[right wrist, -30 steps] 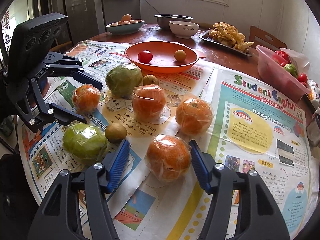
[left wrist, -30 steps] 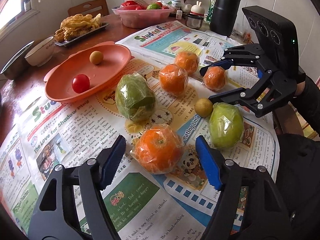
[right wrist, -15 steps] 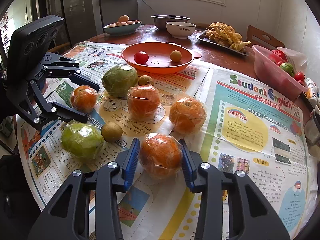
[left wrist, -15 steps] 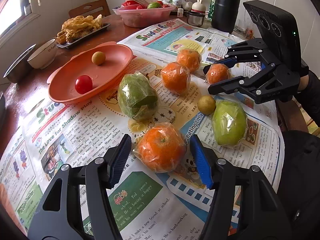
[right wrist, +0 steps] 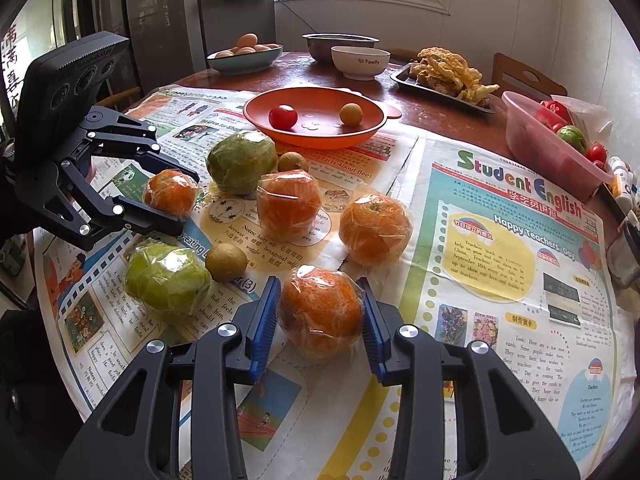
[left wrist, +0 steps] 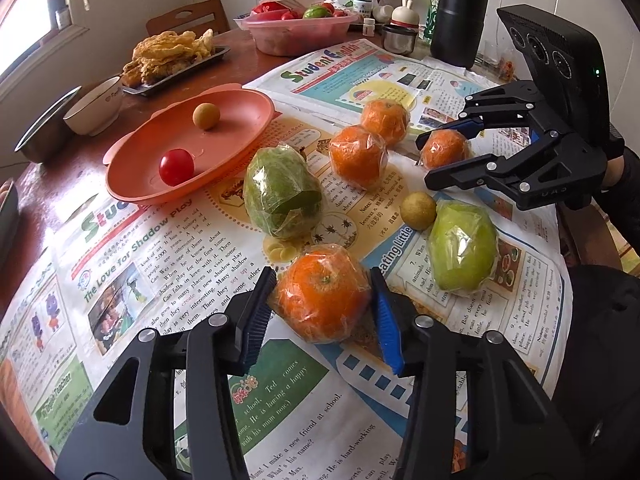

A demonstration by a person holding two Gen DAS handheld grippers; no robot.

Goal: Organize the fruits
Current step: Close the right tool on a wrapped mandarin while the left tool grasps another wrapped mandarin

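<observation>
Left tongs [left wrist: 322, 308]: jaws closing on a wrapped orange [left wrist: 322, 294] that lies between the pads on the newspaper-covered counter [left wrist: 168, 272]; the pads appear to touch its film.

Right tongs [right wrist: 318, 318]: pinching a second wrapped orange [right wrist: 320, 312], pads against both sides, fruit not yet raised.

Ahead of the left tongs: dark green fruit [left wrist: 282, 192]; beyond it to the left, plate [left wrist: 132, 184] holding a tomato [left wrist: 176, 167] and a small brown fruit [left wrist: 206, 117]. Ahead of the right tongs: two more oranges [right wrist: 288, 204].

Step in hand: double grasp, probably prior to sorting. Next move calls for firm grips, then a lift clear of neighbouring fruit; the film may slip.
</observation>
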